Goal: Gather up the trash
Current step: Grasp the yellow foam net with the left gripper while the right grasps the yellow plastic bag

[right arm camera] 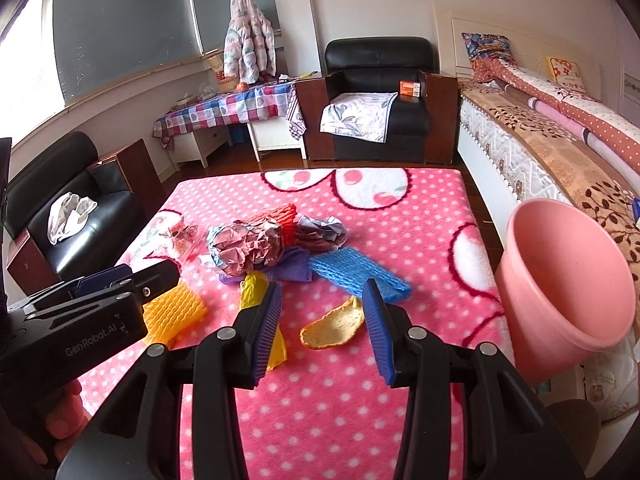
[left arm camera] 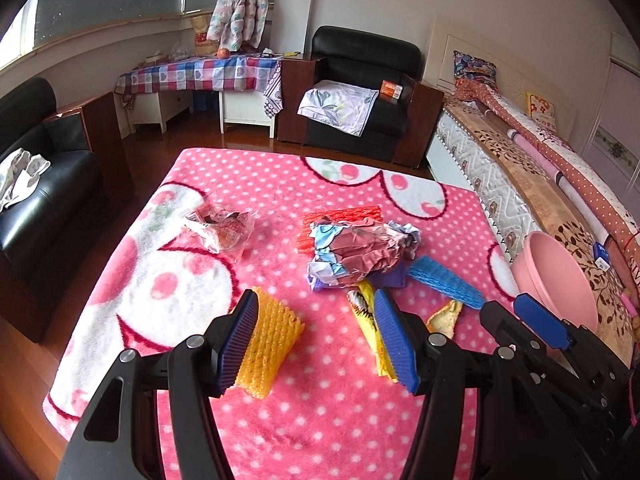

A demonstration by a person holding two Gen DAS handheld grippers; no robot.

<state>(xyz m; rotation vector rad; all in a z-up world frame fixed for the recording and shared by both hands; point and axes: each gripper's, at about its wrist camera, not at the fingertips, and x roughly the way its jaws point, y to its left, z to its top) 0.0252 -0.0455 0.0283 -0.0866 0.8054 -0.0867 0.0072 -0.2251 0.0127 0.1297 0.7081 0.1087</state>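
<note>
The left gripper [left arm camera: 320, 340] hangs over the near part of the pink polka-dot blanket [left arm camera: 320, 420], jaws spread wide with nothing between them; a yellow foam net [left arm camera: 272, 340] lies just behind its left pad, and a yellow wrapper [left arm camera: 370, 328] passes under its right pad. The right gripper [right arm camera: 324, 332] hovers just to the right, jaws parted about halfway and empty, above a piece of orange peel [right arm camera: 332, 328]. A pink bucket [right arm camera: 568, 280], its mouth tilted toward the blanket, stands at the blanket's right edge beside the bed [right arm camera: 540, 160]. Farther in lie a blue foam net [right arm camera: 352, 270], crumpled paper [right arm camera: 248, 248], a red foam net [right arm camera: 282, 216] and, to the left, a clear plastic wrapper [left arm camera: 222, 228]. A black armchair [left arm camera: 360, 92] stands against the far wall.
</note>
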